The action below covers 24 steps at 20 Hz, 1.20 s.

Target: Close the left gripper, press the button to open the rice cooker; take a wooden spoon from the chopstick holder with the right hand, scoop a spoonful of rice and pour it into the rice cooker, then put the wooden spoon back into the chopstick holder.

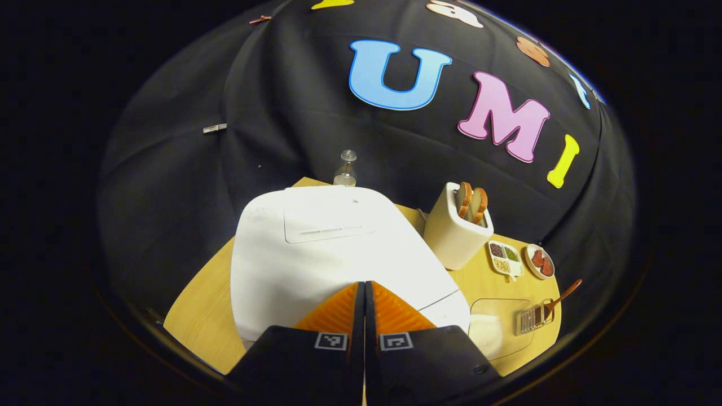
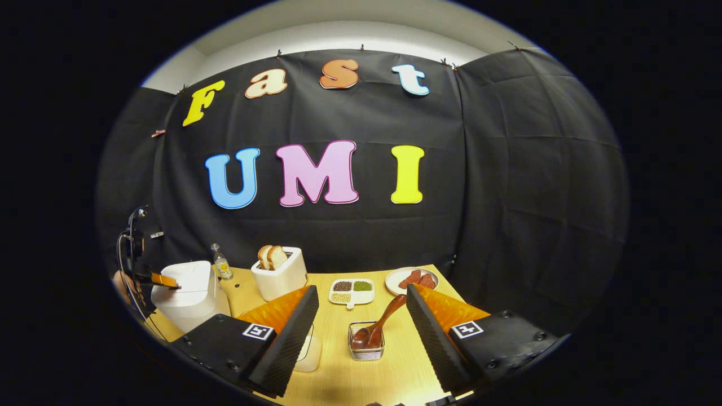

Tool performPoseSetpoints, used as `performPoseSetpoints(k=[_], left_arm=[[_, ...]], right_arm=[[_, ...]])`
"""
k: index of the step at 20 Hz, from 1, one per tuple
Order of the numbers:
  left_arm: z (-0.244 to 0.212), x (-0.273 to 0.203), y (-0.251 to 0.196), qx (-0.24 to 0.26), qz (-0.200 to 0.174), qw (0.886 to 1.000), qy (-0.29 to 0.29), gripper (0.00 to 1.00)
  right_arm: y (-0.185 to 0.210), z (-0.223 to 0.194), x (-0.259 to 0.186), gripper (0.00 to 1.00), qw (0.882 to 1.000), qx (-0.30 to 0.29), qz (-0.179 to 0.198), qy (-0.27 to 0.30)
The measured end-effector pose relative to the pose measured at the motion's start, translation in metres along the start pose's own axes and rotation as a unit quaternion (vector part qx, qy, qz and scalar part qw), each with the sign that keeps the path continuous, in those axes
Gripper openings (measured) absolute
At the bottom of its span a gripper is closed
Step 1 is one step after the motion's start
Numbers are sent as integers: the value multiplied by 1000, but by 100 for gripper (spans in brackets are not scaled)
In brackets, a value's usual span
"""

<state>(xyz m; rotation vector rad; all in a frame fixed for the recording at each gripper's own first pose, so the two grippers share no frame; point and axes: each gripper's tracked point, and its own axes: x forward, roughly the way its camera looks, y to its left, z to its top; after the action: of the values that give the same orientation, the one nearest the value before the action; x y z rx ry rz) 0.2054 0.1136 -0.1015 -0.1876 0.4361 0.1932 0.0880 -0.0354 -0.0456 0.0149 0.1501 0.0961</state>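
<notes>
Left gripper, fully closed and empty, sits over the rice cooker lid; an off-centre press may miss the button.

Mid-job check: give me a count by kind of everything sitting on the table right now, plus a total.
Rice cooker: 1
Toaster: 1
Glass bottle: 1
Divided dish of grains: 1
Plate of red pieces: 1
Chopstick holder: 1
Wooden spoon: 1
Clear rice container: 1
Total: 8
</notes>
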Motion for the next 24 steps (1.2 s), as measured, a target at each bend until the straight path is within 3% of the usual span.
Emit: performPoseSetpoints(k=[6,8,11,14,17,24], left_arm=[[-1,0,0,13,12,1000,10,10],[5,-2,-1,4,14,1000,5,7],[41,-23,-4,31,39,997,-65,7],[96,-62,-8,79,81,982,-151,7],[130,-102,-31,80,75,972,-208,6],[96,-156,-65,82,71,972,-209,8]], right_arm=[[-4,-11,10,98,1000,12,17,14],[-6,-13,12,98,1000,13,21,14],[-14,-16,14,98,1000,12,23,18],[-22,-19,19,98,999,12,25,21],[-30,-20,27,98,999,10,26,22],[-39,-43,56,98,998,9,40,49]])
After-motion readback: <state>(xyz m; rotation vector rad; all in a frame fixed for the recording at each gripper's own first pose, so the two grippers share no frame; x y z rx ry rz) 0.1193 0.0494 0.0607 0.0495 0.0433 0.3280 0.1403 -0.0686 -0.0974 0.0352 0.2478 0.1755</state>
